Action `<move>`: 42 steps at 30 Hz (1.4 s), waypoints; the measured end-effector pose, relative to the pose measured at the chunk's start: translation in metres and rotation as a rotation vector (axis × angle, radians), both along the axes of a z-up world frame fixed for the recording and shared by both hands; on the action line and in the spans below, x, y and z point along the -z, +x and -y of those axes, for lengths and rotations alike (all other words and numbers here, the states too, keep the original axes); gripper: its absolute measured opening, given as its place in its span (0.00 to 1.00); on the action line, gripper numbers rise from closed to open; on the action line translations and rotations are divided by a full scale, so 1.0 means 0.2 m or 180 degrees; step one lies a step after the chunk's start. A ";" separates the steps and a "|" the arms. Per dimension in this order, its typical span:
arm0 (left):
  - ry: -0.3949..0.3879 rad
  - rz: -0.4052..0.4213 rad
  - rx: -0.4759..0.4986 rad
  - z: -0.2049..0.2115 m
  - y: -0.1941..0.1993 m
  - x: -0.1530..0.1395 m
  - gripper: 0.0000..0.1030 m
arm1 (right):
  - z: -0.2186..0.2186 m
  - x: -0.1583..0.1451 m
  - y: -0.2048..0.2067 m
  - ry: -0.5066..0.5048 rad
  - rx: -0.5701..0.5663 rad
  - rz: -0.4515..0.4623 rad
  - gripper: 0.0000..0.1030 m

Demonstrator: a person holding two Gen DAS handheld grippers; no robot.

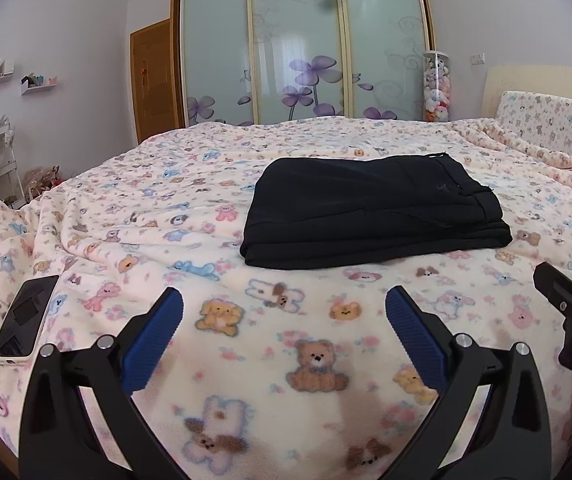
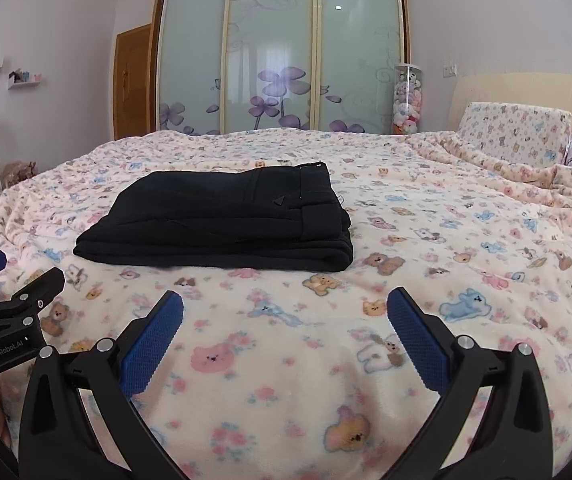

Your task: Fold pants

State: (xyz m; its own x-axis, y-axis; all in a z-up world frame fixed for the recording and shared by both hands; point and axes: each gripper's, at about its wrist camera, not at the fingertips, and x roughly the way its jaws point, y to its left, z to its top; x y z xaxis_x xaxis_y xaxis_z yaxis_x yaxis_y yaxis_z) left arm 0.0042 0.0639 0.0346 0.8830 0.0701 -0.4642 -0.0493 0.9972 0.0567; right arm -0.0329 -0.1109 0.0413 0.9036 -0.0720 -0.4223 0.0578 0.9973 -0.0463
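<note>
Pants (image 1: 370, 210), folded into a black stack, lie mid-bed on the teddy-bear blanket (image 1: 165, 200), long axis crosswise with the waistband to the right. Only the left wrist view shows a phone (image 1: 25, 318) at the blanket's left edge. Both the left gripper (image 1: 284, 308) and the right gripper (image 2: 284, 308) hover spread and empty, short of the stack.

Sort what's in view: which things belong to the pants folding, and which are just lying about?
Job:
black folded pants
open left gripper
open right gripper

Lying about:
white-edged phone on teddy-print fleece blanket
clear tube of plush toys
</note>
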 end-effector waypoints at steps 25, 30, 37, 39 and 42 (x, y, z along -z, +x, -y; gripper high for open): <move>0.0111 0.0013 0.0047 0.04 0.00 0.01 0.98 | -0.01 0.03 0.02 -0.0043 0.0013 -0.0069 0.99; 0.0118 0.0017 0.0051 0.05 -0.01 0.01 0.98 | -0.01 0.03 0.02 -0.0041 0.0009 -0.0080 0.99; 0.0088 0.0003 0.0028 0.04 0.00 0.00 0.98 | -0.01 0.03 0.02 -0.0043 0.0009 -0.0085 0.99; 0.0087 0.0001 0.0026 0.04 0.00 0.00 0.98 | -0.01 0.03 0.02 -0.0042 0.0010 -0.0086 0.99; 0.0089 0.0004 0.0026 0.04 0.00 0.00 0.98 | -0.01 0.04 0.03 -0.0043 0.0006 -0.0092 0.99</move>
